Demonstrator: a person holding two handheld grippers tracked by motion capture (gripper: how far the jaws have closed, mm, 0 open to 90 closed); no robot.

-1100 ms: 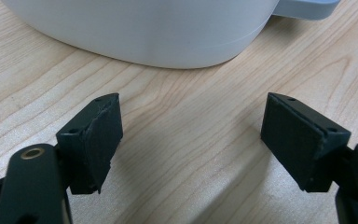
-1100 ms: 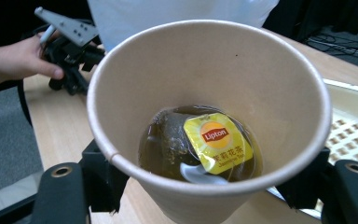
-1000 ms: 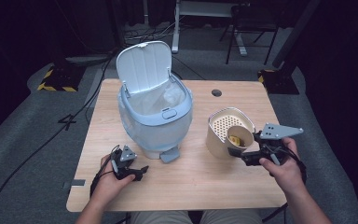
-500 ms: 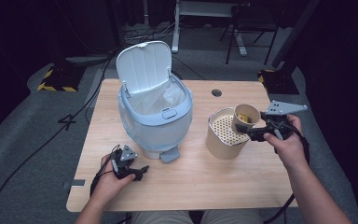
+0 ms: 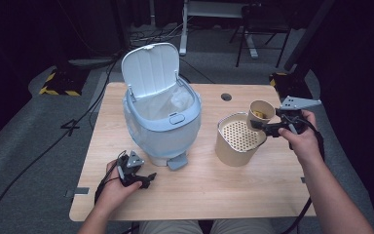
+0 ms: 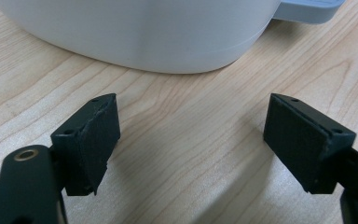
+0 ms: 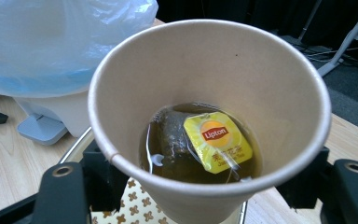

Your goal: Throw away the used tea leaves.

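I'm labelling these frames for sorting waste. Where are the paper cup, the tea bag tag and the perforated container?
paper cup (image 7: 261,74), right gripper view, inner wall.
tea bag tag (image 7: 218,142), right gripper view, yellow label face.
perforated container (image 5: 233,151), high view, outer side wall.

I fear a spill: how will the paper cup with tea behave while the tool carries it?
The paper cup has thin walls, so it probably dents if squeezed hard. The tea and tea bag sit low, so it likely feels light, yet tilting could slosh liquid out.
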